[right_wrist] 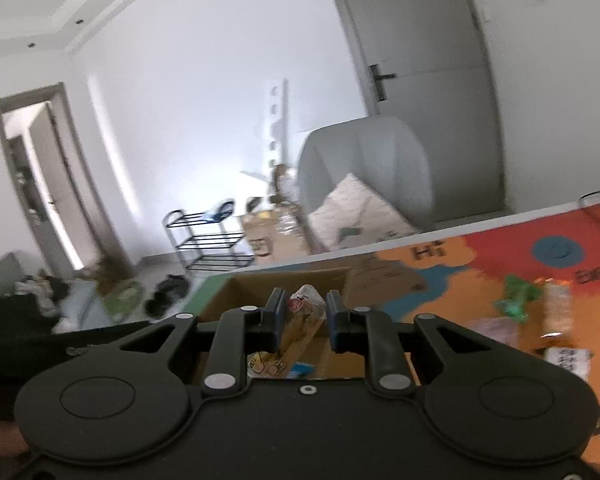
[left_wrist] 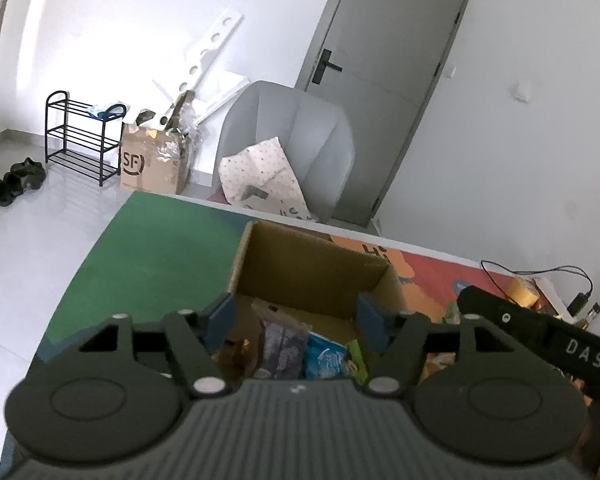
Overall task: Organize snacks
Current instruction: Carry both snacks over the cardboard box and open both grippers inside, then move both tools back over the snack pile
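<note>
1. The left gripper [left_wrist: 296,322] hangs over the open cardboard box [left_wrist: 312,268], its fingers [left_wrist: 220,322] spread apart with nothing between them; a dark snack bag [left_wrist: 282,346] and a blue snack bag [left_wrist: 326,358] lie in the box below.
2. The right gripper [right_wrist: 302,320] has its fingers [right_wrist: 274,320] clamped on a yellow snack packet [right_wrist: 304,322], held above the same box [right_wrist: 284,280].
3. Only the right wrist view shows more snacks [right_wrist: 540,304], blurred, on the colourful tabletop [right_wrist: 480,264] right of the fingers.
4. Only the left wrist view shows the right gripper's black body [left_wrist: 540,332] crossing in beside the box, right of the fingers.
5. A grey armchair [left_wrist: 292,136] stands beyond the tabletop.
</note>
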Available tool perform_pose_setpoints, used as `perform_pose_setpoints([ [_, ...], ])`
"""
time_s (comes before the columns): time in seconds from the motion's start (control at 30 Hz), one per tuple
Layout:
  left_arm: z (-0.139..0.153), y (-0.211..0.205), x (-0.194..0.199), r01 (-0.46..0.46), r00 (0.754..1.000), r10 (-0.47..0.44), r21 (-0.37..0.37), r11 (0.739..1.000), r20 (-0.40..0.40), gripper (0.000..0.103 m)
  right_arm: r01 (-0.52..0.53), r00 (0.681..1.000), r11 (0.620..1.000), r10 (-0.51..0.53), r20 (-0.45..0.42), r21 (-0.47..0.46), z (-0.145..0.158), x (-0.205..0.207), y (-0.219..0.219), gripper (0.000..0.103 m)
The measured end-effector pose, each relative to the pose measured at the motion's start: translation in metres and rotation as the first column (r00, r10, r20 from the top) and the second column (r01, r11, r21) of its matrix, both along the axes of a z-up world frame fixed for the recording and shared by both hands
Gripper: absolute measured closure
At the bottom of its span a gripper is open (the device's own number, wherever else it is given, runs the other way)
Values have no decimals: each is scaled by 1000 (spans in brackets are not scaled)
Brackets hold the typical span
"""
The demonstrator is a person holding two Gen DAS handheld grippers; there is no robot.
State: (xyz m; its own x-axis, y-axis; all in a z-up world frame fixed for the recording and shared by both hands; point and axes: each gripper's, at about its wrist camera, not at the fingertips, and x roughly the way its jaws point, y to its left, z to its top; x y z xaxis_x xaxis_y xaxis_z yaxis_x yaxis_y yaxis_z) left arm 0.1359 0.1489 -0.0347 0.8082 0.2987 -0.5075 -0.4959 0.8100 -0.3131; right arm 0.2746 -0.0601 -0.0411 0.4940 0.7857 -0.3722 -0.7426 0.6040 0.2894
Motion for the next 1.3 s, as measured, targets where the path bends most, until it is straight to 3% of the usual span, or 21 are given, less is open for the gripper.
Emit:
perform_pose_setpoints([
  [0.2, 3, -4, -2, -12, 1000, 12, 2, 1000, 1, 20, 26, 999, 999, -26, -22, 22, 1, 3, -13, 61],
  [0.37, 4, -11, 3, 6, 1000, -6, 0, 1000, -6, 18, 91, 995, 996, -91, -31, 8, -3, 11, -31, 60],
  [0.97, 2, -74, 43, 168, 985, -167, 40, 985, -33, 15, 250, 966, 966, -254, -59, -66, -29, 25, -103, 40],
  [1.3, 0, -104, 57, 224, 974, -222, 45, 974, -41, 15, 307, 947, 949, -312, -75, -70, -35, 30, -137, 38],
])
